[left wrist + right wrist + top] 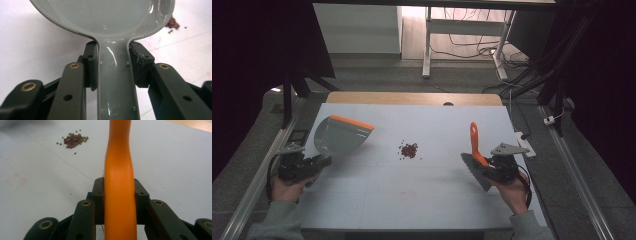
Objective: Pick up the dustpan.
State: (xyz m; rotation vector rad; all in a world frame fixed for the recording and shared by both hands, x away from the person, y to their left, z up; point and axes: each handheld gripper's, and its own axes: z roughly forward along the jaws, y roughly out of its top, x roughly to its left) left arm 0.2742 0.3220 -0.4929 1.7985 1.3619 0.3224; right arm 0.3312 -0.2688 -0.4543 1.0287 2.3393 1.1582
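Note:
A small pile of red and green beans (pixel 408 150) lies at the middle of the white table (pixel 412 200). My left gripper (pixel 323 161) is shut on the handle of a grey dustpan (pixel 339 136) with an orange lip, whose pan lies toward the far left. In the left gripper view the pads (pixel 91 66) press on the dustpan handle (pixel 116 82), with the beans (pixel 172 23) beyond the pan. My right gripper (pixel 486 165) is shut on the orange handle of a brush (pixel 473 142), its grey bristles (pixel 477 174) toward the person. In the right gripper view that handle (pixel 120 182) runs up between the jaws, and the beans (pixel 73 140) lie at upper left.
A wooden strip (pixel 412 97) borders the table's far edge. A white power strip (pixel 524 142) hangs off the right side. Metal rails (pixel 577 170) run along both sides. A faint red square mark (pixel 16 180) shows on the tabletop.

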